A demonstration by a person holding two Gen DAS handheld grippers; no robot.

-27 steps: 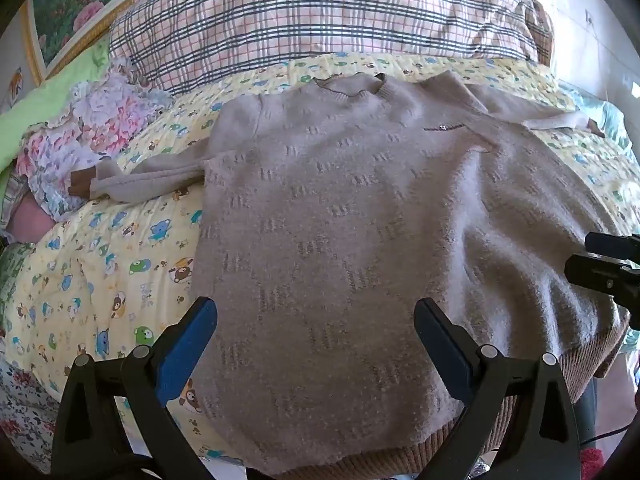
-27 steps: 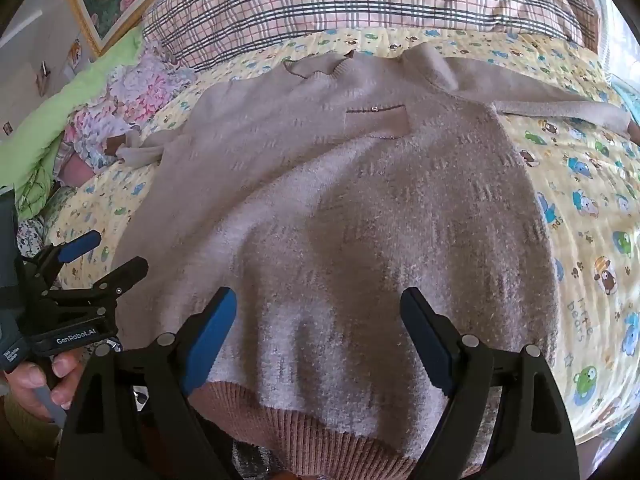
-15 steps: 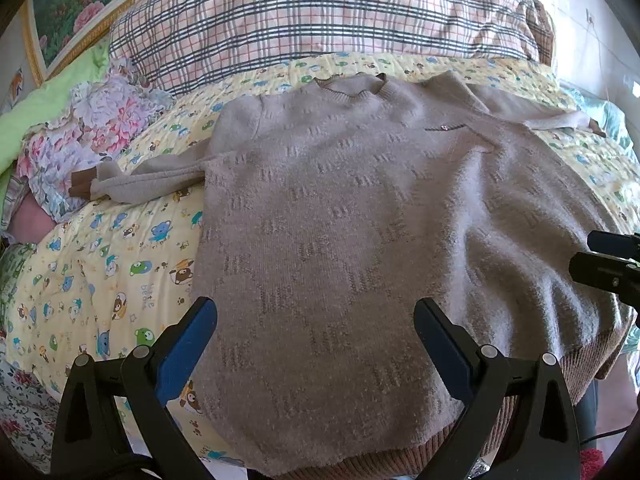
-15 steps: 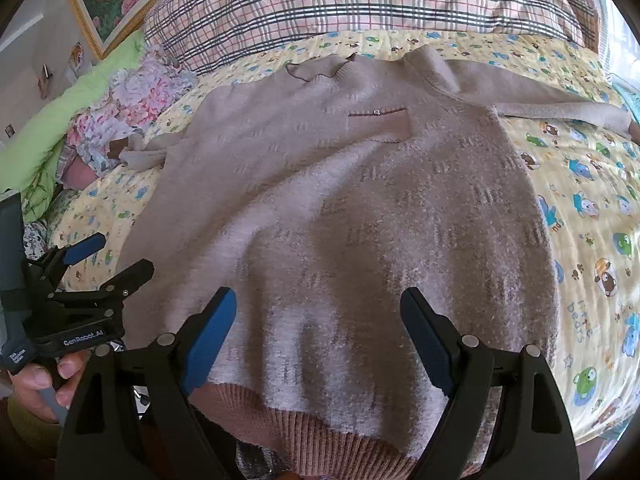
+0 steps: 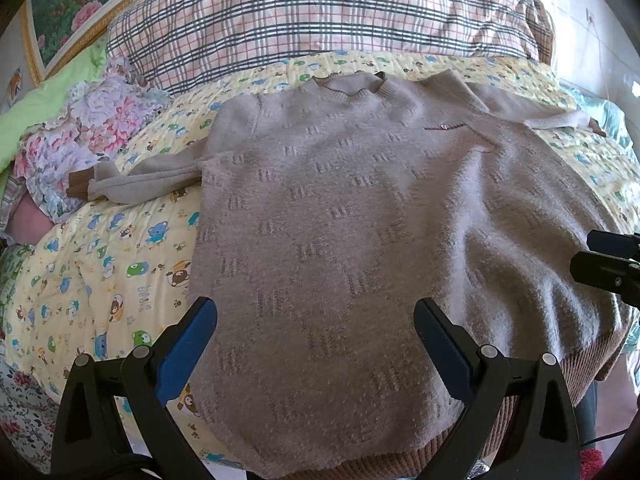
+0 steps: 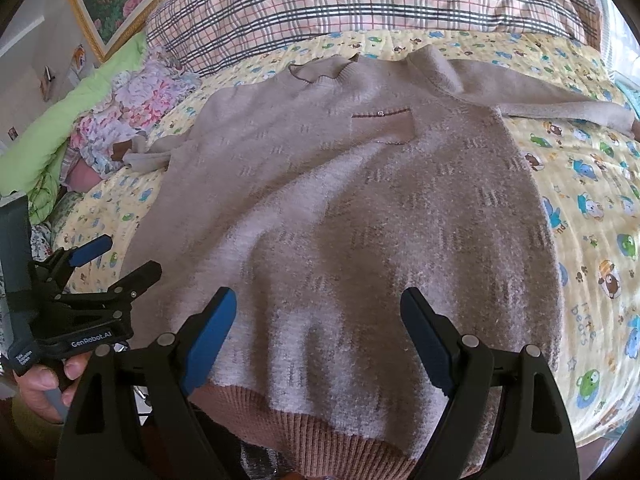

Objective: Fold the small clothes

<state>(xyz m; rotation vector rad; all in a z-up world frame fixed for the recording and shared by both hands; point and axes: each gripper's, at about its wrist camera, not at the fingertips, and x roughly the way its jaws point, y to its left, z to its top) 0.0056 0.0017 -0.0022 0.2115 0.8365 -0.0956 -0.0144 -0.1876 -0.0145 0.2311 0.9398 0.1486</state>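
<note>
While the fuzzy taupe knit sweater (image 5: pixel 360 240) lies spread flat, front up, on the yellow cartoon-bear quilt (image 5: pixel 100 264), you hold your left gripper (image 5: pixel 316 320) and right gripper (image 6: pixel 318 308) wide open above its ribbed brown hem (image 6: pixel 320 428), each gripping nothing.

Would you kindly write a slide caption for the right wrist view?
Open right gripper hovers over the hem of a beige sweater spread flat on a cartoon-print sheet.
</note>
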